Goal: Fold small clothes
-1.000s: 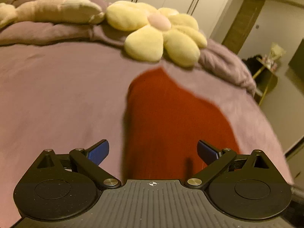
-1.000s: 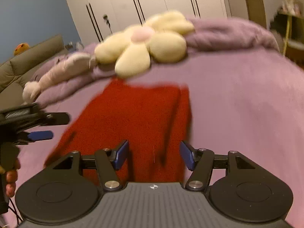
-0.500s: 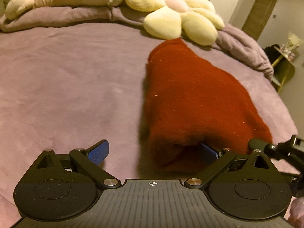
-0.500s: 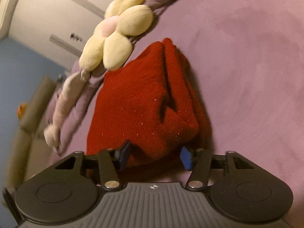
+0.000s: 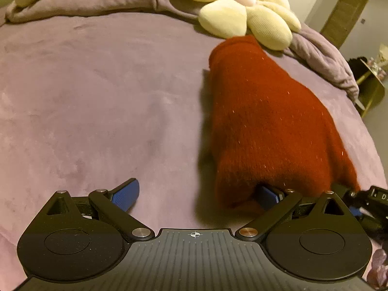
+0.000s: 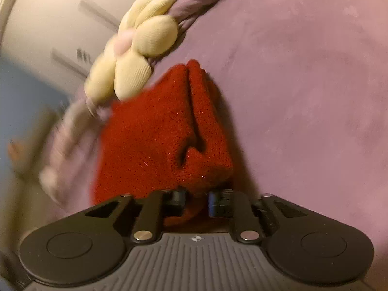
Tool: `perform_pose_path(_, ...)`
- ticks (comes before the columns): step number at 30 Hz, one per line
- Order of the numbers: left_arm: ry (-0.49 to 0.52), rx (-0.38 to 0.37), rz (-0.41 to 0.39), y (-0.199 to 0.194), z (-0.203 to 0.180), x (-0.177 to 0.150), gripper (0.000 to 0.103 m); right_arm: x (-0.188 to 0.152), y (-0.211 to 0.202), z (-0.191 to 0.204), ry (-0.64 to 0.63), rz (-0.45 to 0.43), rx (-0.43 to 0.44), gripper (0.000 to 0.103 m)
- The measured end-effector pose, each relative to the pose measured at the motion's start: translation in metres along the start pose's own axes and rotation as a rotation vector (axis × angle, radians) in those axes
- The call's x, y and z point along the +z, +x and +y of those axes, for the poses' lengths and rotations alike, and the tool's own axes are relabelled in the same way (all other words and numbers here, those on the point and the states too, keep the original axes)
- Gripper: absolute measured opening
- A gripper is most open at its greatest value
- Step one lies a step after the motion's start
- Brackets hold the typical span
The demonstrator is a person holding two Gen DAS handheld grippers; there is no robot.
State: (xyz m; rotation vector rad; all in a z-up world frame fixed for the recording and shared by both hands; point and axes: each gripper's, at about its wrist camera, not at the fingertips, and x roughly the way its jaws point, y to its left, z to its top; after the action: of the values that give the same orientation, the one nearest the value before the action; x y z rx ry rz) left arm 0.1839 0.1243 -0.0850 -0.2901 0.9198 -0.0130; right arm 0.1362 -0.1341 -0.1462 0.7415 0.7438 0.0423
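A folded red knitted garment (image 5: 271,126) is shown lying on the mauve velvety bed cover (image 5: 97,92), its long axis running away from both cameras toward the cream flower-shaped plush cushion (image 5: 245,12) at the head of the bed; the far end is seen just beside, perhaps touching, one petal.

Left claw (image 5: 196,196): released, fingers spread wide. The garment lies to its right. The right blue pad (image 5: 266,194) is tucked under or against the near left corner of the garment, while the left blue pad (image 5: 125,195) hovers over bare cover, well apart from the cloth.

Right claw (image 6: 195,200): clenched on the near edge of the garment (image 6: 155,131), a tongue of red cloth being seen between the two nearly closed pads. From this view a lengthwise crease or layered fold is seen along the garment's right side. The view is tilted and partly blurred, so the claw is judged to be rolled.

The near end is thus held at one corner only; a grasp by the left claw appears to be required before that end can be carried along the long axis.
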Motion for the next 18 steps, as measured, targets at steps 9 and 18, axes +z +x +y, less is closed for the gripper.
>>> perform_pose_path(9, -0.015, 0.016, -0.114, -0.047, 0.018, 0.015, 0.102, 0.0, -0.054, 0.042, -0.388, -0.216, -0.154, 0.04)
perform_pose_path(18, 0.084, 0.001, -0.019, 0.007, -0.016, 0.029, 0.103, -0.008, 0.004, 0.099, -0.64, -0.09, -0.109, 0.034)
